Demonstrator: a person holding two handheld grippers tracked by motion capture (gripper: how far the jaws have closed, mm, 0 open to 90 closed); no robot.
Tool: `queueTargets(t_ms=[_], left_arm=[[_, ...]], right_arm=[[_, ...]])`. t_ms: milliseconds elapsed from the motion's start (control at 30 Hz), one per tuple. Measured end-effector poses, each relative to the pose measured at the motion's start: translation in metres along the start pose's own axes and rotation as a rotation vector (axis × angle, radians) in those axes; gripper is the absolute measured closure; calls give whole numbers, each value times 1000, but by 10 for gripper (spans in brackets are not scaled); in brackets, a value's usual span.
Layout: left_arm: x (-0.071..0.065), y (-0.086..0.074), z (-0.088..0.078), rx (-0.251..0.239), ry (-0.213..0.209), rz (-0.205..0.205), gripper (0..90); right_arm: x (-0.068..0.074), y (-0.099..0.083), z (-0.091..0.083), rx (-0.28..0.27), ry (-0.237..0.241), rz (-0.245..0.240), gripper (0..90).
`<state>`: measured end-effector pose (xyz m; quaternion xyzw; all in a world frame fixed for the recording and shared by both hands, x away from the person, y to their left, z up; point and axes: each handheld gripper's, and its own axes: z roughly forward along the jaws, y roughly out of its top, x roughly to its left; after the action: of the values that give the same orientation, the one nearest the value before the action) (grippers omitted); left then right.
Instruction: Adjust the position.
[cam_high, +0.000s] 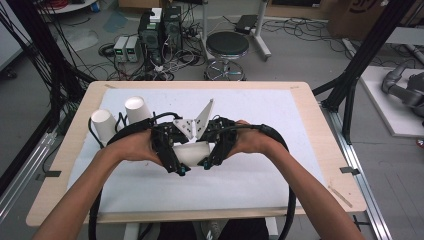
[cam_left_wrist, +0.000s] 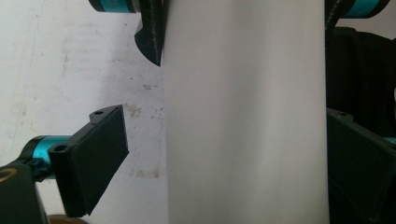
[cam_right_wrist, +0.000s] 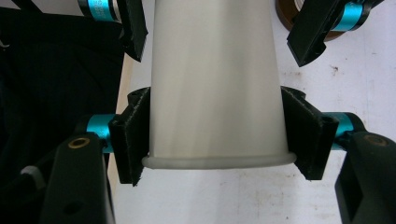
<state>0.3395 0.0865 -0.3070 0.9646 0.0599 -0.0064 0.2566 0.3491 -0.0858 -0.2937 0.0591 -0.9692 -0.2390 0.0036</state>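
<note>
Two hand-held black grippers meet over the middle of the white mat (cam_high: 250, 185) on the light wooden table (cam_high: 320, 150), with a white tapered paper cup (cam_high: 192, 153) lying on its side between them. In the right gripper view, the right gripper (cam_right_wrist: 215, 140) has its two black pads pressed against opposite sides of the cup (cam_right_wrist: 215, 93) just behind the rolled rim, so it grips the wide end firmly. The left gripper (cam_left_wrist: 224, 154) stands with its jaws spread wide around the cup's narrower end; in the left gripper view a clear gap of mat shows between its left pad and the cup wall (cam_left_wrist: 243, 116), while the other pad sits close to the opposite side, and contact there cannot be told. From the high view the left gripper (cam_high: 170, 150) and right gripper (cam_high: 220, 145) sit almost touching each other. Two more white paper cups, one (cam_high: 104, 125) and another (cam_high: 137, 110), stand upside down near the mat's far left corner, just beside the left forearm. Bare mat lies open toward the near edge, the right side and the far edge.
</note>
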Motion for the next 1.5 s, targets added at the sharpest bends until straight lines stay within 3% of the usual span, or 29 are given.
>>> queueTargets(t_ms=[167,233,267,733,1500], left_arm=[[0,-3,-2,-2,0,-3,75],[0,-2,-2,3,2,-3,200],[-1,-2,-2,3,-2,-4,212],[0,-5,-1,37,-6,-17,203],[-1,-3,4,89,-26,3,348]], right_arm=[[-1,-2,-2,-3,-5,4,325],[-1,-2,-2,-4,-1,4,325],[-1,-2,-2,-2,-1,1,325],[-2,-3,-1,8,0,7,326],[-2,-1,3,38,-3,3,328]])
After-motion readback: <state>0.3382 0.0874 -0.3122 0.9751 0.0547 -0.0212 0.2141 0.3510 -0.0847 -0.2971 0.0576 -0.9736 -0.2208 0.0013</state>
